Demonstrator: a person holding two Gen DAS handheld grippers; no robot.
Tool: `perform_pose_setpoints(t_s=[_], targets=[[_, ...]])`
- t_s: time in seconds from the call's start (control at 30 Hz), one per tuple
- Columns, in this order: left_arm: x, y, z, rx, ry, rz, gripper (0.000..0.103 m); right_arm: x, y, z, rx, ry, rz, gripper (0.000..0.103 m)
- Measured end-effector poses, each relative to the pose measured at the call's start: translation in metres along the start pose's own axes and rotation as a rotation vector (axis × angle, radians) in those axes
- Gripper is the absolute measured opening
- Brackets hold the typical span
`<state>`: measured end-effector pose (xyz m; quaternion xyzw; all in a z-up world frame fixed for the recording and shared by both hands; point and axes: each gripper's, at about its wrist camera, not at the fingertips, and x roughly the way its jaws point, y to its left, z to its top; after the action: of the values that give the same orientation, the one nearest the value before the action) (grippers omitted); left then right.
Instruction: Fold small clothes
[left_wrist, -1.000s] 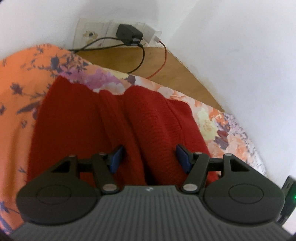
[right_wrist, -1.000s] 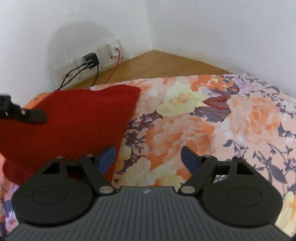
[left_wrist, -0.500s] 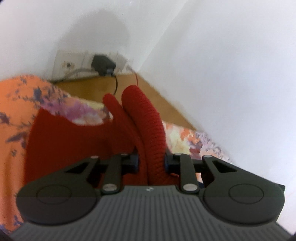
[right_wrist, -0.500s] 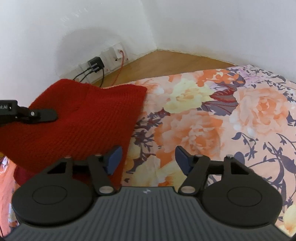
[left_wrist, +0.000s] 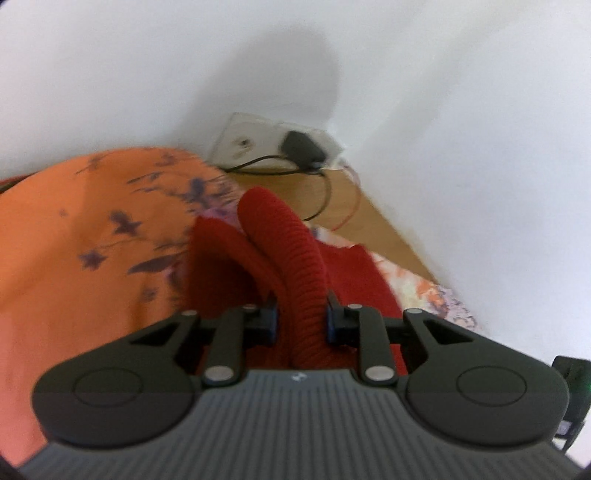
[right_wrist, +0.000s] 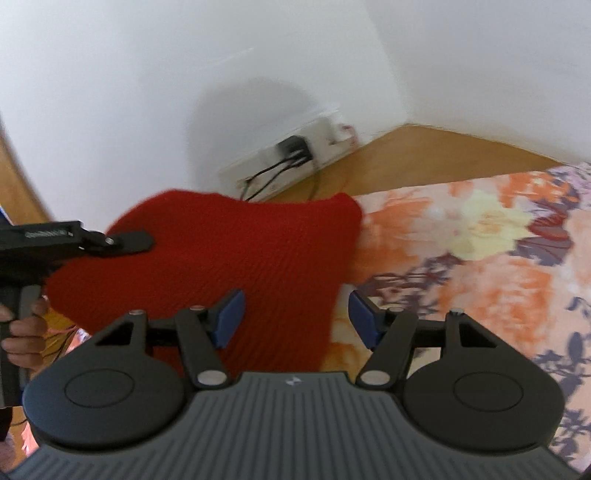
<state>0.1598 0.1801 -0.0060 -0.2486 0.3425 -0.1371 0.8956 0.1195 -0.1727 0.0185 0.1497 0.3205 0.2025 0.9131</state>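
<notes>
Left hand-held gripper (left_wrist: 301, 319): we note its jaws, having just been closing, clamped on a raised ridge of the red knit garment (left_wrist: 291, 254). Right hand-held gripper (right_wrist: 295, 314): jaws apart, having narrowed slightly, gripping nothing, the garment's near edge below them. We see the garment lifted above the floral bed sheet (right_wrist: 480, 251), wall sockets (right_wrist: 291, 158) behind it.

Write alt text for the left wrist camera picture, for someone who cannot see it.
The black left gripper pinches a raised fold of a red knitted garment between its blue-padded fingers, above an orange floral bedsheet. Behind stand white walls, a wooden floor and a wall socket with a black charger.
</notes>
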Motion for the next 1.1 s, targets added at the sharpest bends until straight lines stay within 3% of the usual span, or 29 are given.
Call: perform_pose_setpoints(t_s=[0.2, 0.33, 0.6, 0.73, 0.83, 0.93, 1.0, 1.1], targets=[[0.002, 0.029, -0.011, -0.047, 0.028, 0.04, 0.025, 0.02, 0.023, -0.006, -0.008, 0.064, 0.07, 0.071], [0.004, 0.043, -0.014, -0.081, 0.045, 0.061, 0.032, 0.027, 0.039, -0.011, -0.068, 0.073, 0.061, 0.071], [0.002, 0.037, -0.009, -0.026, 0.069, 0.115, 0.044, 0.027, 0.051, -0.014, -0.082, 0.078, 0.053, 0.073], [-0.006, 0.025, -0.006, 0.012, 0.087, 0.1, 0.063, 0.026, 0.055, -0.014, -0.09, 0.081, 0.049, 0.073], [-0.007, 0.018, -0.009, 0.06, 0.102, 0.109, 0.064, 0.027, 0.056, -0.013, -0.078, 0.083, 0.051, 0.073], [-0.002, 0.018, -0.016, 0.107, 0.126, 0.168, 0.067, 0.027, 0.057, -0.012, -0.065, 0.086, 0.059, 0.073], [0.001, 0.024, -0.02, 0.082, 0.129, 0.177, 0.074, 0.028, 0.06, -0.012, -0.061, 0.089, 0.068, 0.073], [0.002, 0.036, -0.022, 0.004, 0.134, 0.149, 0.076, 0.03, 0.067, -0.013, -0.095, 0.088, 0.059, 0.073]])
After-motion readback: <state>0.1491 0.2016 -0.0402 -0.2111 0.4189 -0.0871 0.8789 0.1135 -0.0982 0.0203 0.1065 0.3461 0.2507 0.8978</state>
